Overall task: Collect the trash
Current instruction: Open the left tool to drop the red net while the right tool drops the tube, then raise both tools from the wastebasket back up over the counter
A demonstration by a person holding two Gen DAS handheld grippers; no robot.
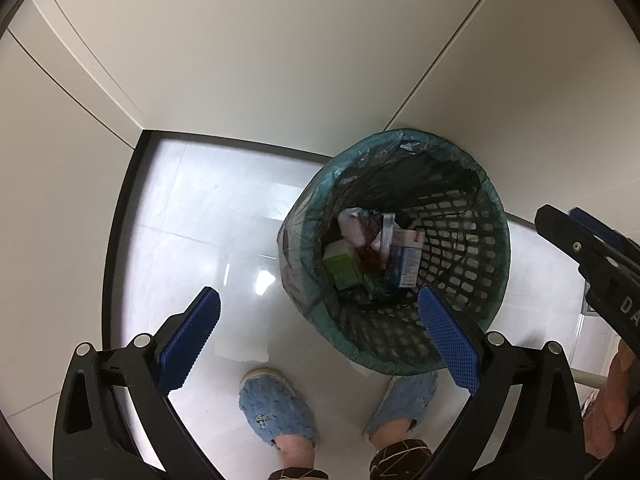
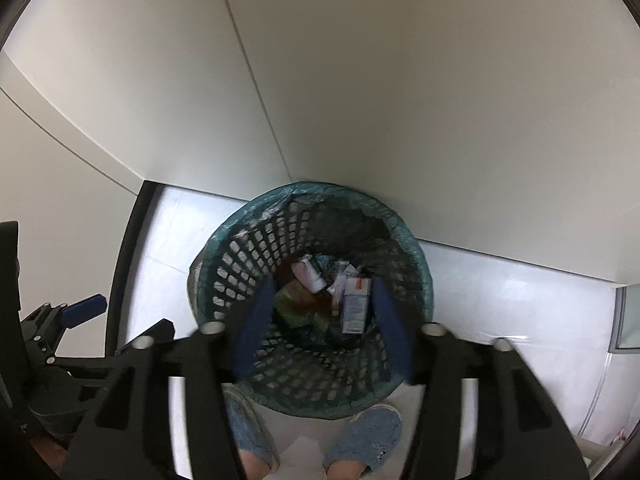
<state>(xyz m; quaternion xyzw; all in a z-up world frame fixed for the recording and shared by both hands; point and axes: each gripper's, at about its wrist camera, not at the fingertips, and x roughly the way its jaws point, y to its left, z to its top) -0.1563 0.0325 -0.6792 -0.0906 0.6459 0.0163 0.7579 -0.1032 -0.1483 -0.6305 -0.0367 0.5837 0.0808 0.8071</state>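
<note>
A dark mesh waste basket (image 1: 464, 264) lined with a green bag stands on the white tiled floor against the wall. Inside lie a white and blue carton (image 1: 408, 258), a green carton (image 1: 340, 266) and crumpled wrappers (image 1: 360, 228). My left gripper (image 1: 318, 320) is open and empty, above the floor just left of the basket. My right gripper (image 2: 324, 300) is open and empty, directly above the basket (image 2: 248, 252), with the carton (image 2: 354, 304) and the green carton (image 2: 294, 306) seen between its fingers.
Cream walls (image 1: 280, 60) meet in a corner behind the basket, with a dark baseboard (image 1: 116, 240) on the left. The person's feet in blue slippers (image 1: 276, 408) stand just in front of the basket. The right gripper shows at the left wrist view's right edge (image 1: 592, 256).
</note>
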